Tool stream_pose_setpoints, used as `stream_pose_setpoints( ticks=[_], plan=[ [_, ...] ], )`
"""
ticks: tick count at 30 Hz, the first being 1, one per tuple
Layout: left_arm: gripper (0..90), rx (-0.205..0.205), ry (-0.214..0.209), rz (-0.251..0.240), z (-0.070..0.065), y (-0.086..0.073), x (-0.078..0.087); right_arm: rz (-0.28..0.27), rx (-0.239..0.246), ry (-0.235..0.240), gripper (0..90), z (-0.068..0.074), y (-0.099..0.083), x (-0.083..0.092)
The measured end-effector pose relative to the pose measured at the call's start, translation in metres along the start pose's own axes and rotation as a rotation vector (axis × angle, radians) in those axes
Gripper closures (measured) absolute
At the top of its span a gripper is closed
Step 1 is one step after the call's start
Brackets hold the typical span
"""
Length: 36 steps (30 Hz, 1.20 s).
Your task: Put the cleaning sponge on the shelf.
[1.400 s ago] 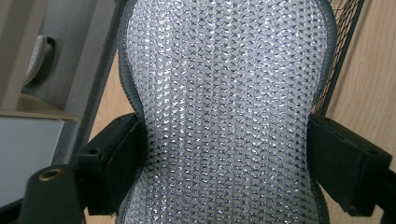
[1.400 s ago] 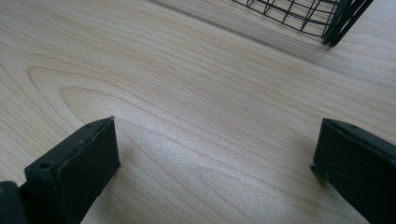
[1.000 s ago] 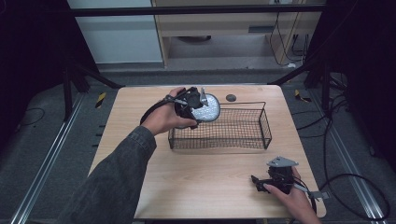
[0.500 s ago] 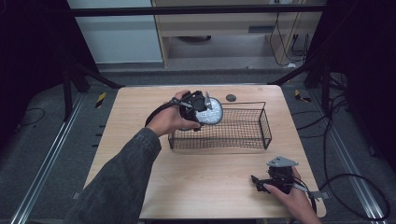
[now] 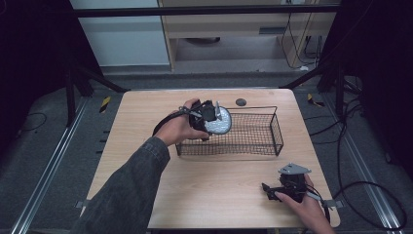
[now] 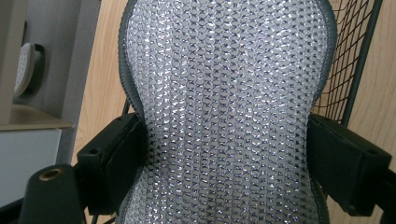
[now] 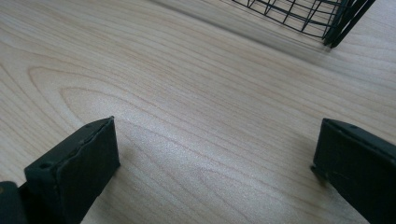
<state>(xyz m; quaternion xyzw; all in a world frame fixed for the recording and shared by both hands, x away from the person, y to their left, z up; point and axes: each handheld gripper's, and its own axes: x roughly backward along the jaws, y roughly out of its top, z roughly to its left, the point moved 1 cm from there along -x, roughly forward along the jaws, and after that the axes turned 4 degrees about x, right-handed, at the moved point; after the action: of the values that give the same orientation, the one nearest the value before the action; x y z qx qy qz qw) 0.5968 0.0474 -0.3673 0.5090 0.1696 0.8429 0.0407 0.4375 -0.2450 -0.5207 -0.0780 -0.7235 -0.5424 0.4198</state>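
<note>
My left gripper [image 5: 213, 118] is shut on a silver mesh scrub pad [image 5: 218, 122] with a grey edge and holds it over the left end of the black wire basket [image 5: 272, 127]. In the left gripper view the scrub pad [image 6: 224, 107] is pinched between both black jaws, with the basket's wire wall [image 6: 355, 70] behind it at the right. Near the table's front right corner my right gripper [image 5: 268, 189] rests low, open, with bare wood between its jaws [image 7: 215, 158].
The basket's corner [image 7: 327, 18] shows at the top of the right gripper view. A small dark round hole or cap [image 5: 240, 102] lies on the wooden table [image 5: 146, 117] behind the basket. Cables trail over the floor at the right.
My left gripper has carried the scrub pad a little to the right and down over the basket's left end. The right gripper has stayed in place.
</note>
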Motion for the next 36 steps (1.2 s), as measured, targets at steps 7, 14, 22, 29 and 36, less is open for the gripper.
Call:
stream_pose_setpoints(
  ticks=[7,14,22,29,36],
  plan=[
    [14.4,-0.016,-0.001,0.013,-0.003,-0.001,-0.009,0.0,0.001,0.001,0.3,0.0,0.0,0.0],
    [14.1,-0.012,-0.014,0.021,-0.004,-0.002,-0.015,0.001,0.001,0.001,0.3,0.0,0.0,0.0],
    [13.3,0.0,-0.041,0.019,-0.005,-0.003,-0.019,0.0,0.0,0.001,0.3,0.0,0.0,0.0],
    [8.0,0.042,-0.067,0.004,-0.001,-0.007,-0.023,-0.001,0.0,0.001,0.3,0.0,0.0,0.0],
    [4.2,0.104,-0.084,-0.006,0.001,-0.013,-0.025,0.0,0.0,0.001,0.3,0.0,0.0,0.0]
  ],
)
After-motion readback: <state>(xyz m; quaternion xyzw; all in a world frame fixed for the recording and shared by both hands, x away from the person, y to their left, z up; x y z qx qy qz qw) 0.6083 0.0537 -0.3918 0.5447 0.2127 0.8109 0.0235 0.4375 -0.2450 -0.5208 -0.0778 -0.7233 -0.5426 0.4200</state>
